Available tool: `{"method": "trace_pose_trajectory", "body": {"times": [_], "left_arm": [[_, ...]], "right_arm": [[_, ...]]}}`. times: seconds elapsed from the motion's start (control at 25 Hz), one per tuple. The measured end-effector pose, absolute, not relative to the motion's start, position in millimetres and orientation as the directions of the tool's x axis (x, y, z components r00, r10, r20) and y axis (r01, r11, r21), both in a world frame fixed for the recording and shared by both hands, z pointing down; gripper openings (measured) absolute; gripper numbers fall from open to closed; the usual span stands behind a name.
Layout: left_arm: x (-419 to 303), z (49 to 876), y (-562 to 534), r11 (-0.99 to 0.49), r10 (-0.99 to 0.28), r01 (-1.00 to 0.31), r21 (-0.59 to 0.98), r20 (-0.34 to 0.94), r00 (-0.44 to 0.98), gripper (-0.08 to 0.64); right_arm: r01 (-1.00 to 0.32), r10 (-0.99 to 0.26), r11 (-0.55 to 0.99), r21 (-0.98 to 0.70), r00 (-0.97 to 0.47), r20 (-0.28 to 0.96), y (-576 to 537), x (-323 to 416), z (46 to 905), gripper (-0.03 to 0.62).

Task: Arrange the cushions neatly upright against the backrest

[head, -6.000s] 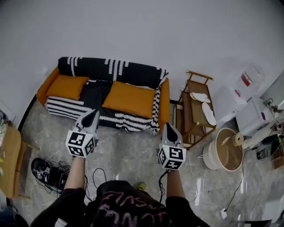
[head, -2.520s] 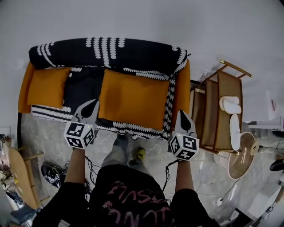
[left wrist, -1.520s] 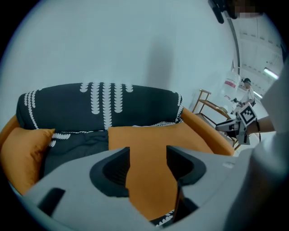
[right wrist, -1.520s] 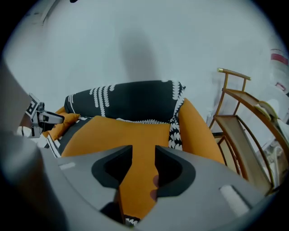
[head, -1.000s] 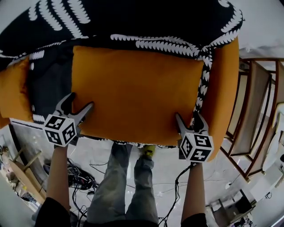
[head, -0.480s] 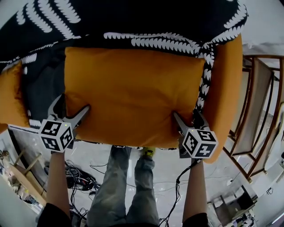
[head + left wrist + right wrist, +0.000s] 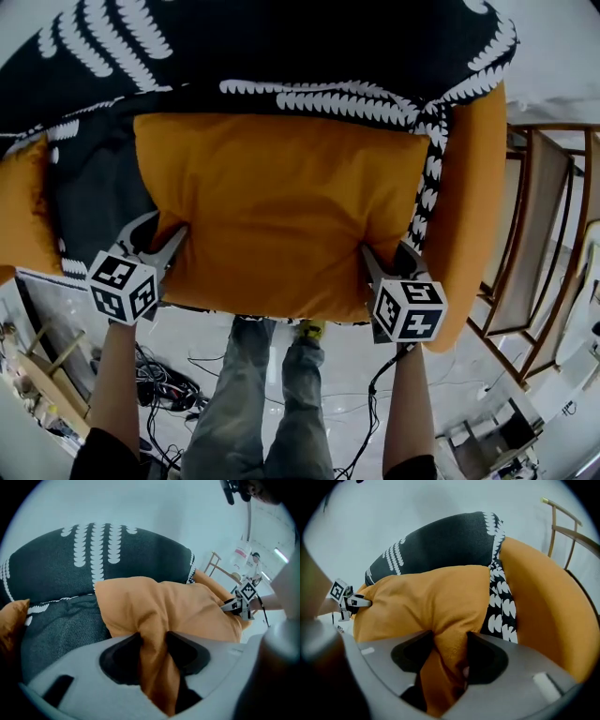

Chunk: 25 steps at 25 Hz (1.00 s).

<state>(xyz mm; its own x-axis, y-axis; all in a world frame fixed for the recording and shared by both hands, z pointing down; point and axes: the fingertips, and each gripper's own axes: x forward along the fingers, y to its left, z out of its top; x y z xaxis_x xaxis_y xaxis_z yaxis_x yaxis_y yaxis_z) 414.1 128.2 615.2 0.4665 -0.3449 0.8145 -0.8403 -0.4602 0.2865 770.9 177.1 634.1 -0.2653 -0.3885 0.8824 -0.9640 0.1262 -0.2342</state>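
The orange cushion (image 7: 281, 216) lies on the sofa (image 7: 281, 47) seat. Having just closed, the left gripper (image 7: 153, 641) and right gripper (image 7: 451, 644) each pinch a front corner; only their own views show fabric bunched between the jaws.

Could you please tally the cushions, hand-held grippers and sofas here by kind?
Cushions: 2, large orange fabric cushion, smaller orange fabric cushion at left.
Hand-held grippers: 2, left hand-held gripper and right hand-held gripper, jaws just closed further, pinching the large cushion.
Orange sofa with black-and-white patterned throw: 1.
Total: 5.
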Motion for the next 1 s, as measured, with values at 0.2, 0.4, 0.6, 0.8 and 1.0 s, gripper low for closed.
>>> {"method": "trace_pose_trajectory", "body": {"times": [0.2,0.4,0.6,0.8,1.0], "left_arm": [[415,592,135,-0.488,-0.402,-0.836,0.252,0.785,0.471,0.080],[413,568,137,-0.484,-0.452,-0.845,0.227,0.762,0.464,0.052],[404,537,139,-0.464,-0.501,-0.855,0.233,0.727,0.470,0.049],[401,496,118,-0.492,-0.552,-0.851,0.186,0.689,0.470,0.049],[399,447,80,-0.533,-0.620,-0.835,0.132,0.611,0.493,0.049]], "right_arm": [[-0.973,-0.434,0.180,-0.146,-0.212,0.876,179,764,608,0.186],[-0.970,-0.494,0.234,-0.063,-0.175,0.852,176,756,574,0.153],[-0.967,-0.568,0.251,-0.029,-0.172,0.805,170,749,537,0.153],[-0.969,-0.640,0.246,0.016,-0.150,0.754,151,747,493,0.153],[-0.974,-0.717,0.223,0.047,-0.131,0.685,123,743,447,0.155]]}}
